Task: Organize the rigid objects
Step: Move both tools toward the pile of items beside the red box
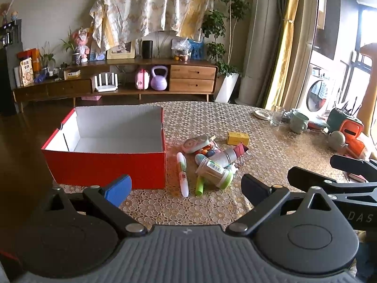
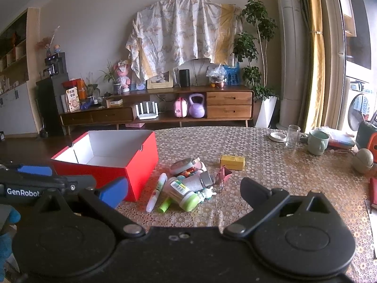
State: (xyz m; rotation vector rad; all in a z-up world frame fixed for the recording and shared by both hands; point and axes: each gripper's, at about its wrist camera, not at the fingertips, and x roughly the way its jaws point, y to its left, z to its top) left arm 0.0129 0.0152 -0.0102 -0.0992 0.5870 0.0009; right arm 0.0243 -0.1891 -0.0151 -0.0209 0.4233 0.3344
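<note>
Rigid objects: a small pile (image 1: 207, 162) lay on the surface (image 1: 271, 146) just right of the red box (image 1: 106, 165); none was in the box yet
Left gripper (image 1: 186, 187): spread wide and empty; it hung over the near edge of the surface, short of the pile
Right gripper (image 2: 183, 192): likewise wide and empty; it faced the pile from the near side
Nearest pieces: a white marker (image 1: 183, 174) and a green tube (image 1: 200, 185) lay flat at the front of the pile; a green-capped jar (image 1: 213, 172) lay on its side touching them
Further pieces: a second jar (image 1: 223, 156), a pink-lidded tin (image 1: 195, 143) and small toys were heaped together; a yellow carton (image 1: 238, 138) stood apart behind
Red box: open-topped with a white inside that appeared empty; it stood close beside the marker
Step in hand: probably the first pick; the marker looked the cleanest start, since it lay free at the edge
Doing it well: close across the marker's narrow width, not along it; lift straight up before crossing the box wall; leave the jars for later, as round bodies on their sides may roll when a neighbour is pulled away
</note>
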